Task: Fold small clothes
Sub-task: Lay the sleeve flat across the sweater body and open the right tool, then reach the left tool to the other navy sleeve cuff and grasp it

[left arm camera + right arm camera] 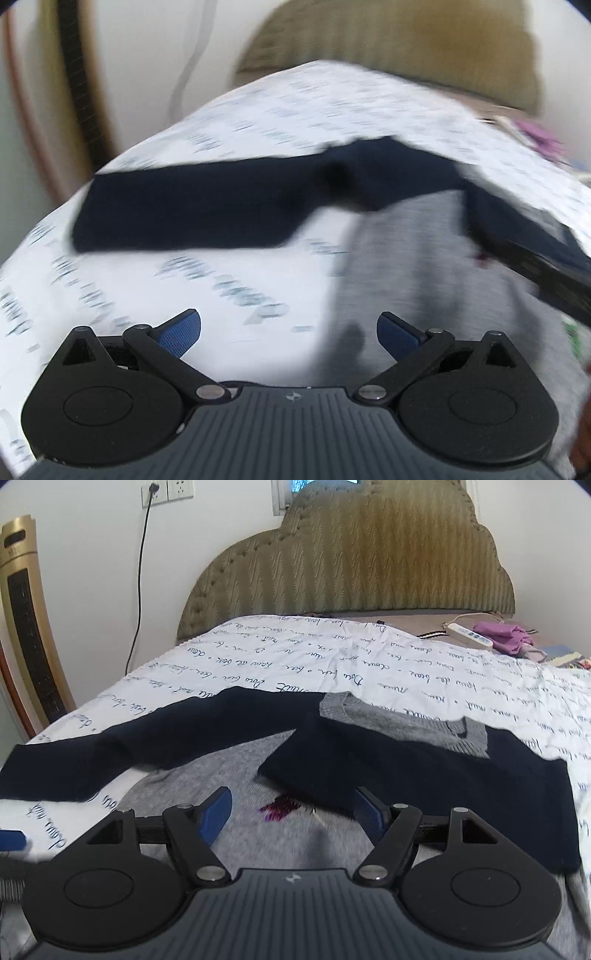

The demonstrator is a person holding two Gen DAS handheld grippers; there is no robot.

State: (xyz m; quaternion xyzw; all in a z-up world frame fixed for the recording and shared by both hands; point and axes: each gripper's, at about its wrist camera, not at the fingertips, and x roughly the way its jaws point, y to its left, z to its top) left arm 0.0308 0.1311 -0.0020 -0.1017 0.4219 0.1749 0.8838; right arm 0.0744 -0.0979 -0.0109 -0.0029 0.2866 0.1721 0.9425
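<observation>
Both the left gripper (pixel 289 328) and right gripper (pixel 291 808) hover with jaws wide apart, holding nothing; next, pinch the sweater's (pixel 236 775) outstretched sleeve (pixel 122 746) at its cuff near the bed's (pixel 332 657) left edge and fold it flat across.

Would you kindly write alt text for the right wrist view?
A grey sweater with navy sleeves lies on a script-printed sheet; one sleeve is folded across it, the other stretched out left. The right gripper hovers open above it.

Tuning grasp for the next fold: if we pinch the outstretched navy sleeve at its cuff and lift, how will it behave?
Likely floppy: the navy sleeve lies flat and follows the bedsheet, so it should sag from one pinch. Probably light, being thin knit. It may drag the grey sweater body, since it is joined there. Both grippers, left and right, are open.
</observation>
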